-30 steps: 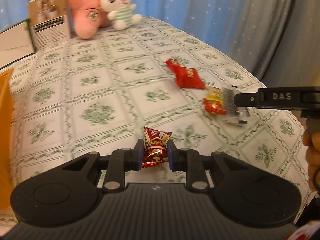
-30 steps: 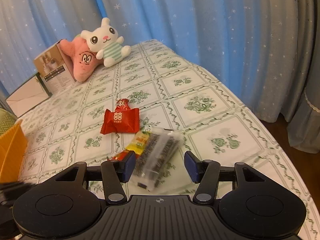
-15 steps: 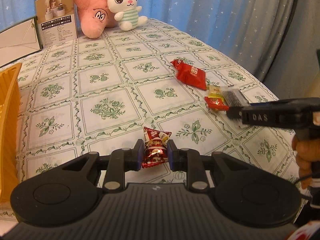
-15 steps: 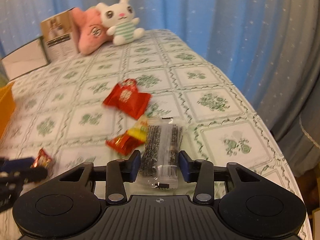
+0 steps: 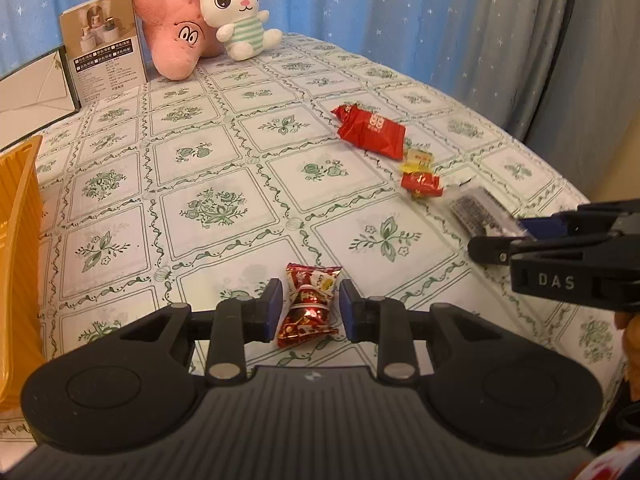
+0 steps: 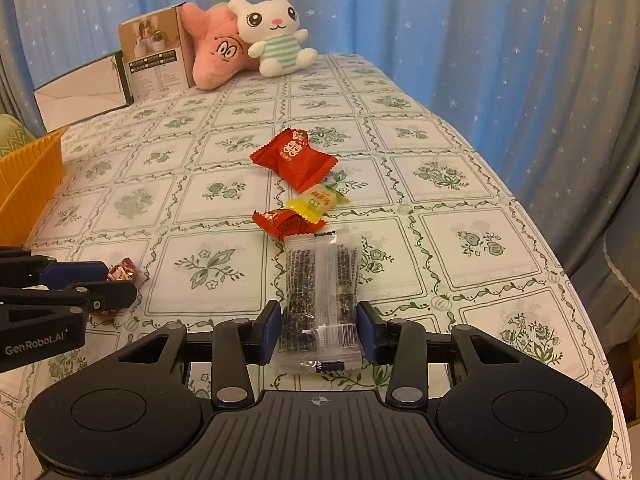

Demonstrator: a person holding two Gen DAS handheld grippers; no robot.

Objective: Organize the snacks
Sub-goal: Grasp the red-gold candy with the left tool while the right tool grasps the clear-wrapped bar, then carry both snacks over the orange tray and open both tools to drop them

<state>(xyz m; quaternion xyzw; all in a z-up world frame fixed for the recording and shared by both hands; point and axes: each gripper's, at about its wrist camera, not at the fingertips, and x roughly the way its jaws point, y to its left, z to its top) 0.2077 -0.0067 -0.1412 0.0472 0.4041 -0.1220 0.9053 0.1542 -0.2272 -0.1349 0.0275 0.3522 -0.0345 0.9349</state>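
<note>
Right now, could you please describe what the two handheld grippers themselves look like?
Both are matte black plastic: a ribbed body, two round discs, silver screws and blue pads on the fingers. The left gripper is printed "GenRobot.AI" on its side, the right gripper "DAS". No cable or sleeve is clearly visible.

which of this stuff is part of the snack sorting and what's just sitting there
Belongs to the job:
- foil candy, left gripper opening around it
- clear sesame bar packet in right gripper
- big red packet
- yellow candy
- small red candy
- orange bin

Just lying about:
- bunny plush
- pink plush
- product box
</note>
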